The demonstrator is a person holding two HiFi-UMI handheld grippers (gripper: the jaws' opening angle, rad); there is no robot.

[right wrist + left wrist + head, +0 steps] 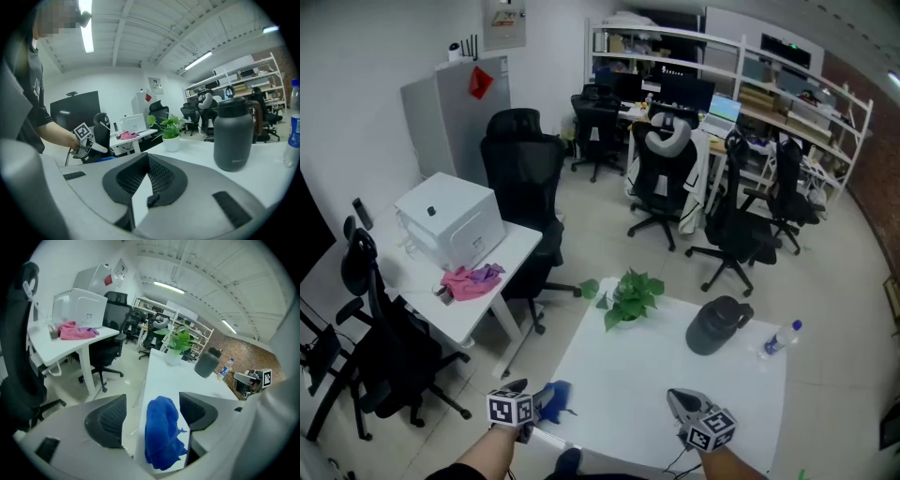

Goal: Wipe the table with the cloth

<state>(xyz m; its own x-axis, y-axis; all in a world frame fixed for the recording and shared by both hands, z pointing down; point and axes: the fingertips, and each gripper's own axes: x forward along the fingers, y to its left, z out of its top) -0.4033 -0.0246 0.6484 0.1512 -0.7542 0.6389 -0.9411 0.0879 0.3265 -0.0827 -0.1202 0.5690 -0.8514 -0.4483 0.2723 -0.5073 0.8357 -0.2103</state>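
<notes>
Cloth (555, 397) on near-left corner of table (642, 380); plant (630, 295), jug (717, 325), bottle (782, 337) along far edge.

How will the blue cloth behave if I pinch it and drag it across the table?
The cloth lies bunched in soft folds, so it is probably floppy and should trail when dragged. It sits at the table corner between the open jaws of the left gripper, so a push might slide it off.

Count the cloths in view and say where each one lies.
2. The blue cloth lies at the table's near corner, between the open jaws of the left gripper. The pink cloth lies on the desk, beside a white box. More may be hidden.
</notes>
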